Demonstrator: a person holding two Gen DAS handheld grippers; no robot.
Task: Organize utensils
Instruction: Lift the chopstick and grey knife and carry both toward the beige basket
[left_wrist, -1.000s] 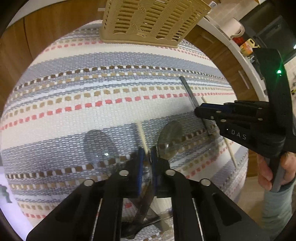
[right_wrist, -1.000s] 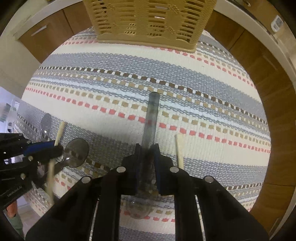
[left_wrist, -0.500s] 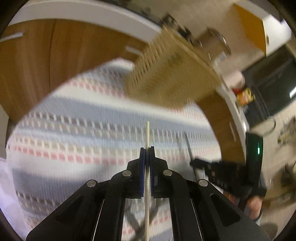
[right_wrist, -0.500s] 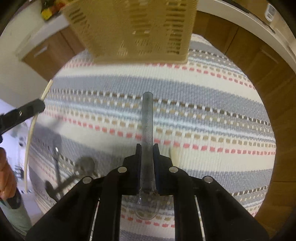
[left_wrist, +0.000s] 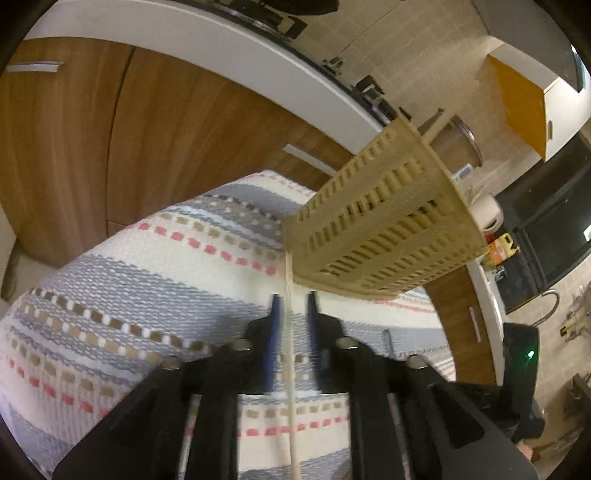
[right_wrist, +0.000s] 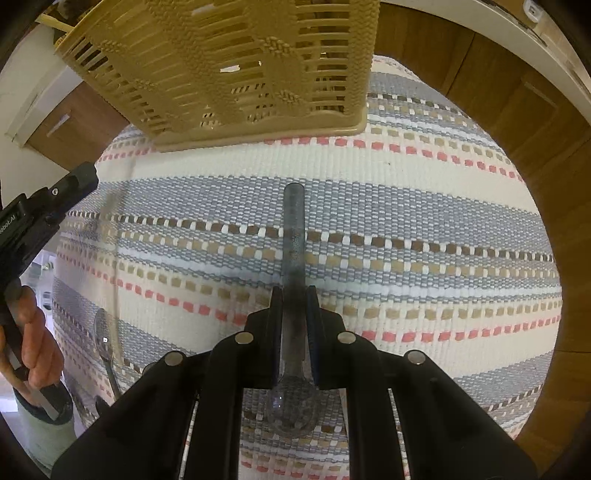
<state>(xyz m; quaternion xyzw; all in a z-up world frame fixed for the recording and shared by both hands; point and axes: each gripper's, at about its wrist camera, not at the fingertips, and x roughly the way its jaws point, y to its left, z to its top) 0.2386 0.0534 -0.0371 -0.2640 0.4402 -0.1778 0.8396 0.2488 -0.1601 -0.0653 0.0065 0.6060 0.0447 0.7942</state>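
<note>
Carrying step, I judge; right claw grips a spoon; left claw parted around a chopstick; next, lift both into the basket ahead.

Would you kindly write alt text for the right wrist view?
The right gripper holds a clear spoon by its handle, bowl nearest the camera, above a striped cloth. A tan slotted basket stands ahead; the left gripper enters from the left, with another spoon below it.
</note>
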